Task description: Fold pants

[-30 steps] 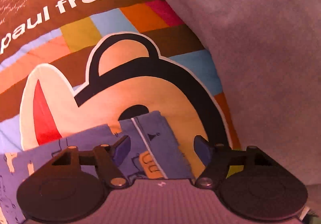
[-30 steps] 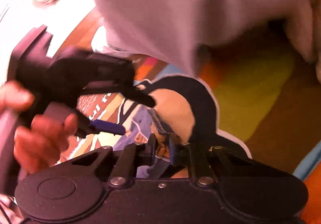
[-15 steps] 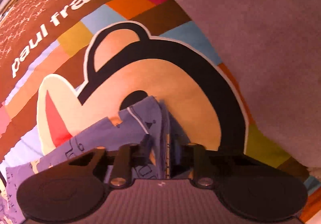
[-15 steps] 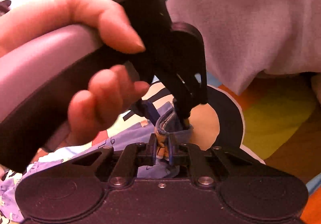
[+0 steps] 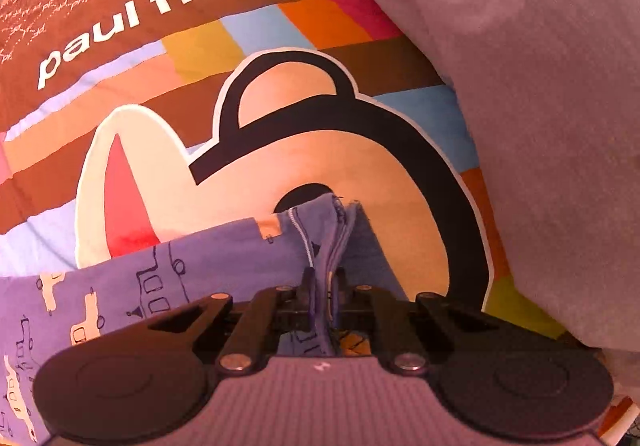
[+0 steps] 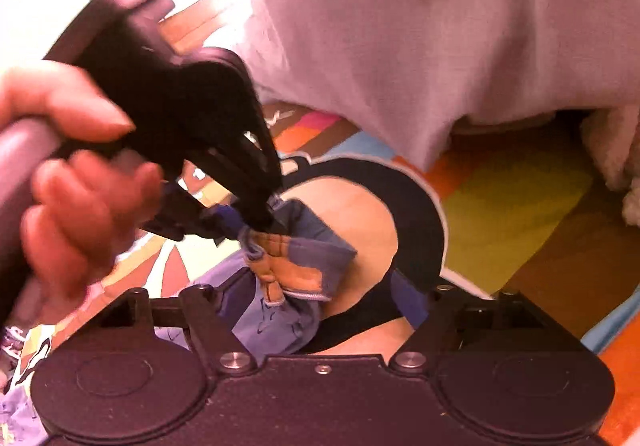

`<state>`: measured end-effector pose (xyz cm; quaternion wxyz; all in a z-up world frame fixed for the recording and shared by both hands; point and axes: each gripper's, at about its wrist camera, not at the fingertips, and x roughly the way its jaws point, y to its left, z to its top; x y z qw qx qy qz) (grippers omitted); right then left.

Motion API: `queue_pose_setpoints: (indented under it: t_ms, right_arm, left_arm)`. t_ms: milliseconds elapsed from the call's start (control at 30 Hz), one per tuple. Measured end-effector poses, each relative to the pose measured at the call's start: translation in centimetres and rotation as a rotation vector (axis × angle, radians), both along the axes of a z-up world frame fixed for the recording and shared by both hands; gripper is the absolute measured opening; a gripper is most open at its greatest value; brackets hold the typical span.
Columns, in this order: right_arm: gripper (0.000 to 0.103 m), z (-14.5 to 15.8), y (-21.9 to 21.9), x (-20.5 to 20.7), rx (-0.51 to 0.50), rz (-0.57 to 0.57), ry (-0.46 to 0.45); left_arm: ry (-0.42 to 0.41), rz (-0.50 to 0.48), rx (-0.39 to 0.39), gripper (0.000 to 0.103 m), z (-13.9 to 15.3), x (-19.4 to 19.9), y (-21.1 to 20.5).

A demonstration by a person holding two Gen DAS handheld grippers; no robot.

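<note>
The pants (image 5: 224, 266) are small, purple-blue with printed cars, lying on a colourful blanket. My left gripper (image 5: 324, 286) is shut on a bunched corner of the pants, its jaws pressed together on the cloth. In the right wrist view the left gripper (image 6: 260, 218) pinches that same corner of the pants (image 6: 296, 270) from above, held by a hand (image 6: 76, 182). My right gripper (image 6: 324, 298) is open, its fingers wide apart either side of the bunched cloth, gripping nothing.
The blanket (image 5: 280, 106) shows a cartoon monkey face and the words "paul frank". A grey-lilac cloth (image 5: 540, 86) lies over its right side and shows in the right wrist view (image 6: 420, 26). A white fluffy thing (image 6: 616, 150) sits at far right.
My left gripper closed on the pants corner and holds it. My right gripper, shut on the same corner half a second ago, has opened and let go.
</note>
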<state>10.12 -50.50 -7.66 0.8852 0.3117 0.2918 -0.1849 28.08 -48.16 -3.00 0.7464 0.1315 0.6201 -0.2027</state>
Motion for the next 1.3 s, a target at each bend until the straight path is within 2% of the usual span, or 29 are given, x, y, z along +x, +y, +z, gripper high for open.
queue_pose_setpoints:
  t_ms: [67, 133, 200, 233, 367, 467, 600, 667, 833, 900, 967, 1000, 1100, 1200, 1300]
  right_arm:
    - [0.063, -0.5, -0.4, 0.7, 0.048, 0.031, -0.005]
    - [0.035, -0.8, -0.5, 1.2, 0.063, 0.054, -0.019]
    - [0.021, -0.3, 0.3, 1.5, 0.018, 0.088, -0.024]
    - [0.017, -0.2, 0.9, 1.7, -0.013, 0.106, -0.029]
    - [0.015, 0.2, 2.2, 1.9, -0.117, 0.153, -0.04]
    - [0.015, 0.4, 3.2, 2.1, -0.175, 0.19, -0.024]
    - [0.015, 1.2, 4.4, 2.2, -0.244, 0.235, -0.007]
    - [0.015, 1.5, 4.9, 2.2, -0.285, 0.246, -0.002]
    - [0.015, 1.9, 6.2, 2.3, -0.357, 0.281, 0.009]
    - [0.015, 2.1, 6.5, 2.2, -0.365, 0.292, 0.011]
    - [0.015, 2.3, 6.5, 2.1, -0.372, 0.299, 0.014]
    - [0.015, 2.4, 6.6, 2.1, -0.375, 0.304, 0.014]
    - [0.015, 2.7, 6.7, 1.9, -0.389, 0.311, 0.012]
    - [0.015, 2.7, 7.0, 1.9, -0.41, 0.313, 0.014]
    - [0.014, 2.7, 7.6, 1.9, -0.445, 0.322, 0.002]
  left_arm:
    - [0.011, -0.01, -0.005, 0.007, 0.1, 0.1, 0.3]
    - [0.023, -0.021, -0.005, 0.008, 0.1, 0.1, 0.4]
    - [0.022, -0.034, -0.01, 0.008, 0.3, 0.1, 0.5]
    - [0.022, -0.041, -0.013, 0.008, 0.5, 0.2, 0.4]
    - [0.077, -0.044, -0.066, 0.015, 1.0, 0.5, 0.4]
    - [0.106, -0.027, -0.096, 0.039, 1.3, 0.6, 0.4]
    - [0.086, -0.061, -0.045, 0.055, 1.6, 0.2, -0.7]
    - [0.076, -0.082, 0.0, 0.057, 1.5, -0.1, -1.3]
    - [0.056, -0.169, 0.205, 0.057, 0.0, -0.9, -3.0]
    - [0.051, -0.19, 0.245, 0.057, -0.6, -1.0, -3.2]
    - [0.05, -0.19, 0.255, 0.053, -0.8, -0.9, -3.1]
    - [0.046, -0.184, 0.26, 0.042, -0.8, -0.8, -3.0]
    - [0.05, -0.167, 0.255, 0.02, -0.8, -0.4, -2.5]
    - [0.048, -0.126, 0.23, 0.013, -0.3, -0.1, -1.7]
    - [0.026, -0.081, 0.18, 0.011, 1.0, 0.0, 0.0]
